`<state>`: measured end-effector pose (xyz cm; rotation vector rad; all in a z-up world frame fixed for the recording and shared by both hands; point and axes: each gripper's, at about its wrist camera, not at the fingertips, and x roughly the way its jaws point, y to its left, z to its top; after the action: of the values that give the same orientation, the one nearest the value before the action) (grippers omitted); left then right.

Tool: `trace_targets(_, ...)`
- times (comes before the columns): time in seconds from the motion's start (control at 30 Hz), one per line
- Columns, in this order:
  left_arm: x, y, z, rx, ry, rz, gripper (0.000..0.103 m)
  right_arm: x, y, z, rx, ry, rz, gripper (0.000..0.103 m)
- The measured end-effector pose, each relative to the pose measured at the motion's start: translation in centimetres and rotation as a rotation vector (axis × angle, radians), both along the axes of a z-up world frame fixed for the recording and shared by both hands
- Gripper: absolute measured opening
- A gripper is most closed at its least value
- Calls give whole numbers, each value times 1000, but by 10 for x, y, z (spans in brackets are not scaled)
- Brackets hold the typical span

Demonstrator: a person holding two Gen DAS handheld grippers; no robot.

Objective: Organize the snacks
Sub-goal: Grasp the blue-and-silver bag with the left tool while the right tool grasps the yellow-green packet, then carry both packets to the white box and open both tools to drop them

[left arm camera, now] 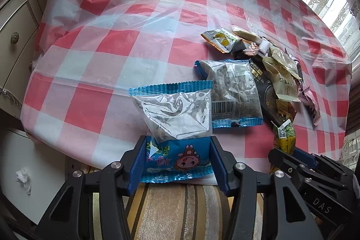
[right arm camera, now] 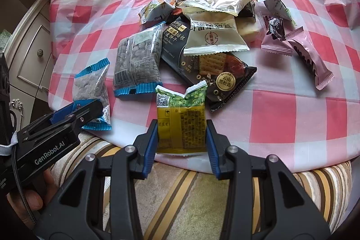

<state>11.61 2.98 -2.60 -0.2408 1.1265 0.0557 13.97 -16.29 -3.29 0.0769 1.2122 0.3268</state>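
Left claw (left arm camera: 177,161) is clamped on the blue packet (left arm camera: 173,125), pads pressed against its sides, at the desk's (left arm camera: 108,55) near edge. Right claw (right arm camera: 182,141) is clamped on the green packet (right arm camera: 182,120), also at the near edge. The snack pile (right arm camera: 209,21) is left mid-desk, just behind both. Pink packets (right arm camera: 299,48) are seen beside the pile.

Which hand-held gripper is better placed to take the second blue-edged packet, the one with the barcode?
Probably the left hand-held gripper: the barcode packet lies right beside the blue cartoon packet it grips. The right hand-held gripper holds the green-yellow packet farther away. Both must unload first.
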Motion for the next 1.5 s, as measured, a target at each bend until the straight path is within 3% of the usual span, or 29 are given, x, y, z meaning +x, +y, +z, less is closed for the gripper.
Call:
trace_targets(0.2,-12,-11,17,0,-46,-3,54,-15,-26,15,86,-18,-36,44)
trace_targets(0.37,-16,-40,31,0,-70,-65,53,-32,-65,32,175,-42,-99,43)
trace_targets(0.63,-13,-118,52,35,-108,-238,53,-53,-146,47,272,-89,-248,43)
trace_targets(0.87,-15,-220,61,43,-129,-450,54,-81,-236,50,326,-129,-415,43)
trace_targets(1.23,-47,-384,47,51,-75,-833,54,-142,-372,-10,362,-59,-755,43)
trace_targets(1.5,-59,-445,16,122,47,-974,54,-157,-410,-58,398,43,-879,46)
